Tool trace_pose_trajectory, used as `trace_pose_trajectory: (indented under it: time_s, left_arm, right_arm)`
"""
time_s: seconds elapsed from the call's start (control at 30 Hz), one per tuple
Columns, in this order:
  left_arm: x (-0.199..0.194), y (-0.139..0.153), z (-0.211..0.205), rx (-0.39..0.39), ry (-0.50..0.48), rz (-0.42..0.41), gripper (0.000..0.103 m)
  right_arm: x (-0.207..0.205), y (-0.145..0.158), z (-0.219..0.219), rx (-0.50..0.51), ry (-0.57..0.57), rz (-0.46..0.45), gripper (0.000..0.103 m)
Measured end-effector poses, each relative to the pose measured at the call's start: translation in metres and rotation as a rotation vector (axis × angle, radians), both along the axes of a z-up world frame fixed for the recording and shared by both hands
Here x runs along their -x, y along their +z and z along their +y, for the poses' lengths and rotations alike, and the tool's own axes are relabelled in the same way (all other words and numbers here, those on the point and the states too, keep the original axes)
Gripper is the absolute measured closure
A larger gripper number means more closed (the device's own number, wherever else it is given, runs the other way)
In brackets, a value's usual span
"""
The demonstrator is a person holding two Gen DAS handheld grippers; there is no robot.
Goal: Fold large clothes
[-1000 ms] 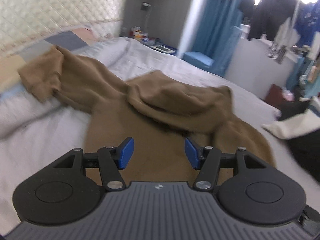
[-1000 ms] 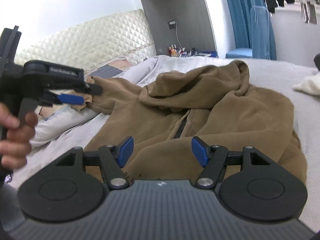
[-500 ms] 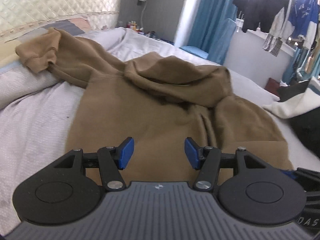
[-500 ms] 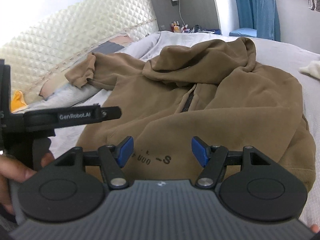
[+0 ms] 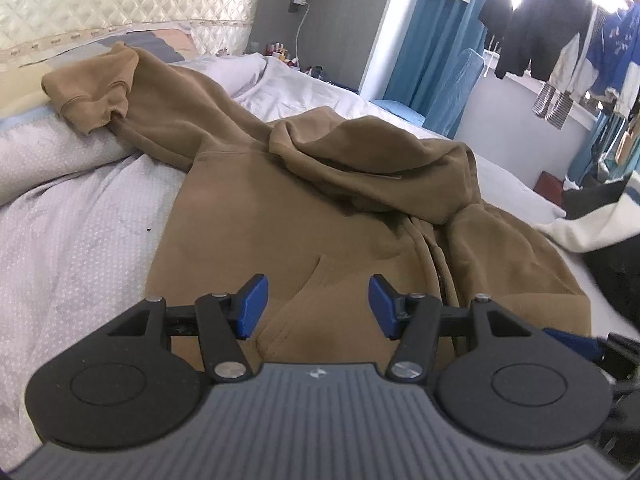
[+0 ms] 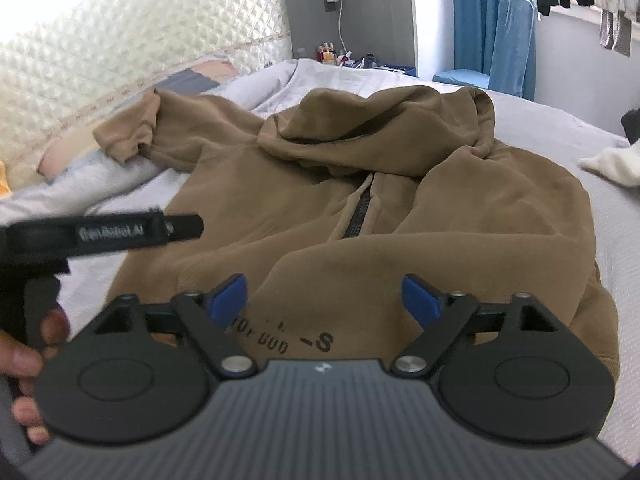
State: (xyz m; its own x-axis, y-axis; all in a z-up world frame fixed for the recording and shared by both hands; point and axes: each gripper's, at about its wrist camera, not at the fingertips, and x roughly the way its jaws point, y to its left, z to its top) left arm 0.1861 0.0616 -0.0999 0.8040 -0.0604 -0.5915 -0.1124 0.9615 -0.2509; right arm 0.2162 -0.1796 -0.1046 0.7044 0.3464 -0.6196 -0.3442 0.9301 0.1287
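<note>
Grey bed [image 5: 72, 240], brown hoodie [image 5: 280, 216], spread flat

A bed [image 5: 80, 240] with pale dotted sheets meets a cream quilted headboard [image 6: 140, 40]. Behind stand a grey wall [image 5: 332, 20], blue curtains [image 6: 472, 12], and clothes hanging [image 5: 540, 28] at a bright window.

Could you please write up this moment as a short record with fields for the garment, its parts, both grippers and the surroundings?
garment: brown hoodie, spread front-up on the bed
hood: crumpled over the chest
sleeve: stretched toward the headboard, cuff on a pillow
zipper: short, at the neck
left gripper: open, empty, over the hem
right gripper: open, empty, over the hem
other: white cloth at the bed's edge
</note>
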Motion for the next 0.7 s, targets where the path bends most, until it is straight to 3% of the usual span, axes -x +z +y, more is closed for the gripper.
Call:
trace_pose_trajectory:
  time_s: [0.23,0.37,0.47,0.53,0.7]
  left_arm:
    - [0.003,0.001,0.007,0.027,0.040,-0.001,0.042]
    - [0.004,0.000,0.010,0.040,0.060,0.006,0.042]
    - [0.004,-0.001,0.014,0.061,0.070,0.012,0.042]
    - [0.006,0.000,0.014,0.068,0.072,0.012,0.042]
    - [0.014,0.002,0.013,0.071,0.073,-0.002,0.042]
  right_arm:
    - [0.000,-0.026,0.028,0.170,0.063,0.039,0.010]
    - [-0.003,-0.036,0.035,0.214,0.070,0.065,0.009]
    - [-0.002,-0.038,0.036,0.241,0.067,0.064,0.018]
    - [-0.002,-0.034,0.031,0.236,0.052,0.066,0.029]
    - [0.002,-0.023,0.014,0.146,0.017,0.103,0.056]
